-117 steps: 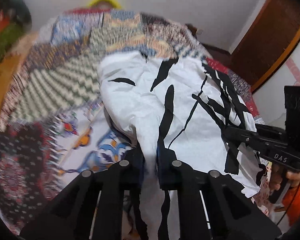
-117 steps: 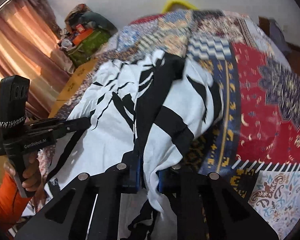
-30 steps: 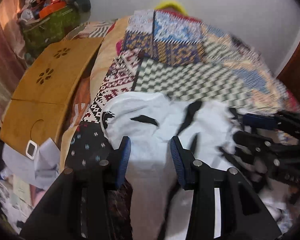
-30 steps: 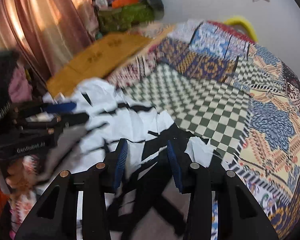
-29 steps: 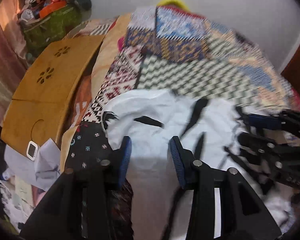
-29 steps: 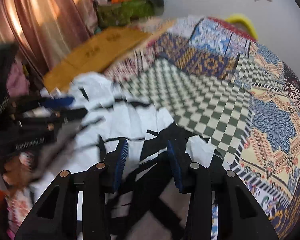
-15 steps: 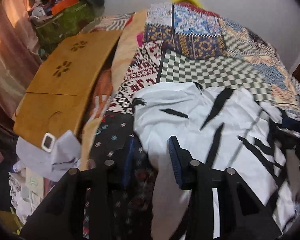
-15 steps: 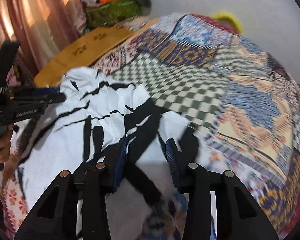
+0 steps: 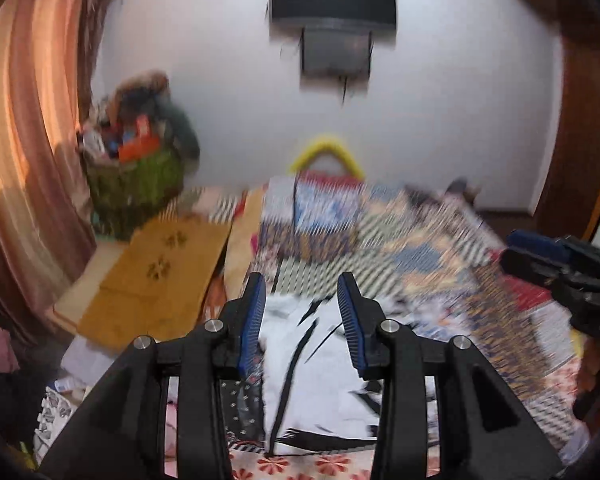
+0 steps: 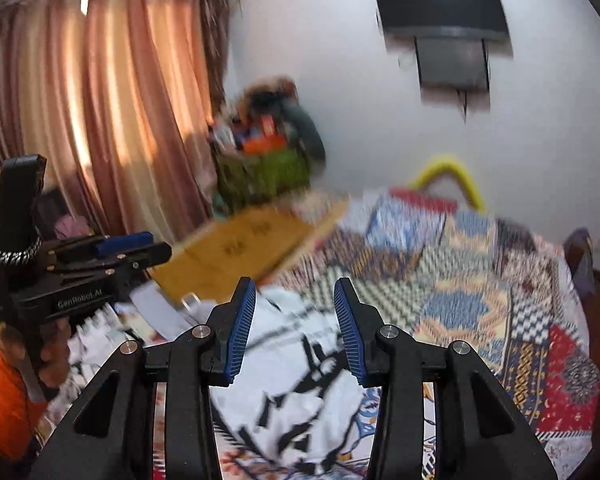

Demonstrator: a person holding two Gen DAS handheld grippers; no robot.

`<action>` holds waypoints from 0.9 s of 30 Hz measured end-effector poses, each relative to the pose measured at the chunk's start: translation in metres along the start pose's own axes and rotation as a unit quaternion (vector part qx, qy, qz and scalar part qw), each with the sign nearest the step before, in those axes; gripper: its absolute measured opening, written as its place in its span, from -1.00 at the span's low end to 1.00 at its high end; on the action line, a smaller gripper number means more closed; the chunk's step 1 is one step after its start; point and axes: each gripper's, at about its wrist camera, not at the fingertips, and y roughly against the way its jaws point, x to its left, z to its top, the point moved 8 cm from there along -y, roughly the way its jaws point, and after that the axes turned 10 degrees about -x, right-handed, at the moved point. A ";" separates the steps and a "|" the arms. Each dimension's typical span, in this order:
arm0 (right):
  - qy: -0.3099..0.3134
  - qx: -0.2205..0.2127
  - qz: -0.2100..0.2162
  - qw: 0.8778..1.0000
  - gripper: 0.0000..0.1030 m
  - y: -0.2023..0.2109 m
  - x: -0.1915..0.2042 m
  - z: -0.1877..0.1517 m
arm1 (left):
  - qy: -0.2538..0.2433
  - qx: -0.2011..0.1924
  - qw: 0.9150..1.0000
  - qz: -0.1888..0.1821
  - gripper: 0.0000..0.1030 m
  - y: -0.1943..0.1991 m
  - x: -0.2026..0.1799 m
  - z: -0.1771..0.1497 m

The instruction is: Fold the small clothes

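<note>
The white shirt with black stripes (image 9: 312, 364) lies crumpled on the bed's patchwork quilt (image 9: 440, 256). The left tool (image 9: 302, 316) and the right tool (image 10: 295, 326) are both spread wide and hold nothing. The shirt lies just below and ahead of both, about equally near.

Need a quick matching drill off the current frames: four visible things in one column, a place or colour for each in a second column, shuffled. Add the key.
Things:
1. white garment with black markings
2. TV
3. curtain
4. wooden board

Place or colour:
A. mounted high on the white wall
B. lying on the patchwork bedspread, below the open left gripper and right gripper
C. flat beside the bed, on its left
D. pinkish-orange, hanging at the left

Pairs: 1-B, 2-A, 3-D, 4-C
</note>
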 end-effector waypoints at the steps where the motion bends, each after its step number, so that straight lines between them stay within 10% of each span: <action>1: 0.004 -0.015 0.001 1.000 -0.27 0.012 0.006 0.007 | 0.004 -0.018 1.000 -0.002 -0.26 0.018 -0.004 0.007; 11: 0.007 -0.134 0.007 0.991 -0.24 0.120 0.058 0.025 | 0.010 -0.119 0.993 0.024 -0.05 0.140 -0.034 0.014; 19: 0.008 -0.139 -0.042 0.989 0.65 0.138 0.053 0.011 | 0.016 -0.141 0.989 0.039 0.87 0.176 -0.043 0.001; 27: 0.016 -0.138 -0.081 0.987 1.00 0.150 0.047 0.002 | 0.025 -0.136 0.990 0.033 1.00 0.183 -0.044 -0.007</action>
